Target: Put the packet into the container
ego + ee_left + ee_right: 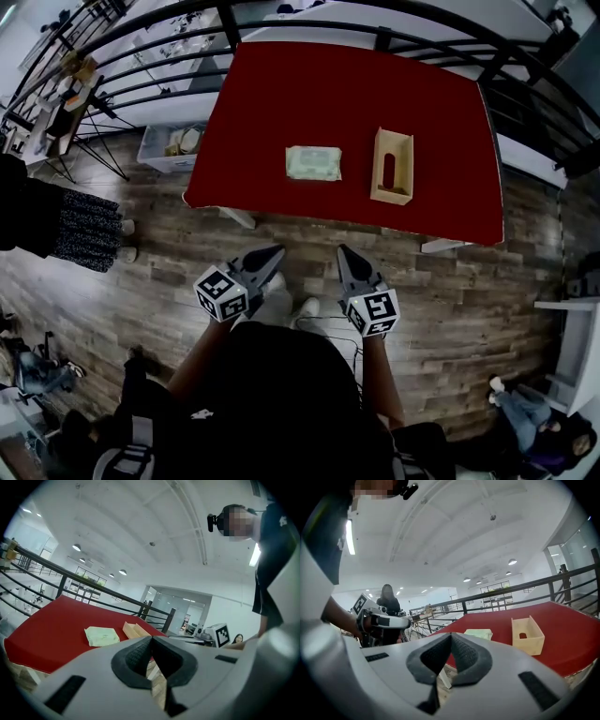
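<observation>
A pale green packet [313, 163] lies flat on the red table [281, 94], left of an open wooden container [392, 166] with a slot in its wall. Both grippers hang in front of the table over the floor, well short of its near edge. My left gripper [276, 253] is shut and empty, and my right gripper [343, 253] is shut and empty too. The left gripper view shows the packet [101, 635] and the container [136, 630] beyond the closed jaw tips. The right gripper view shows the packet [478, 633] and the container [527, 635] past its closed tips.
A black railing [375, 28] runs round the far side of the table. A bin [169, 147] with items stands at the table's left, near tripod legs [94, 141]. A person's sleeve [56, 225] is at the left. White furniture [577, 347] stands at the right.
</observation>
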Demonstrator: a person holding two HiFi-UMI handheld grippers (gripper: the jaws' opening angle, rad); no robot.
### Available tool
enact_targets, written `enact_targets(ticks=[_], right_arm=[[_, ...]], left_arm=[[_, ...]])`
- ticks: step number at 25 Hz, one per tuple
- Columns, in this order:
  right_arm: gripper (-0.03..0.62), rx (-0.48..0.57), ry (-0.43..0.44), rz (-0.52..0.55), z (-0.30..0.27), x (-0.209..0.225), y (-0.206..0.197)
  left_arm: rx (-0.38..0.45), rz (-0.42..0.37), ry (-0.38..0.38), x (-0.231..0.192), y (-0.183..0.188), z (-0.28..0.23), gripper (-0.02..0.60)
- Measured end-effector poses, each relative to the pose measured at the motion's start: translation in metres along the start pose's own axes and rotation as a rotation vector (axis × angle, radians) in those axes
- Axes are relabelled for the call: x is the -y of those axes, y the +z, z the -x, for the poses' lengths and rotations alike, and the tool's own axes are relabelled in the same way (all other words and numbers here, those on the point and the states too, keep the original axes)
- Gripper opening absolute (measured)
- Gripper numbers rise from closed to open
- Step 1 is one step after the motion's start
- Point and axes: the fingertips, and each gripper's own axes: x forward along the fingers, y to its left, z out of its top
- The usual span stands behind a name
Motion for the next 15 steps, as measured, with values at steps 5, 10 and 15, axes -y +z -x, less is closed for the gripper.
enact_targets(ticks=[5, 10, 15], right_arm=[[0.02, -0.011, -0.006, 0.009, -0.024, 0.018, 0.008], [0.021, -0.028, -0.022, 0.02, -0.053, 0.036, 0.016], [0.02, -0.084, 0.003, 0.058, -0.095, 0.047, 0.014]], left_arm=[[-0.01, -0.004, -0.013, -0.024, 0.014, -0.022, 0.009], [-0.01, -0.006, -0.04, -0.056, 0.03, -0.046, 0.009], [-0.023, -0.018, -0.06, -0.093, 0.041, -0.063, 0.009]])
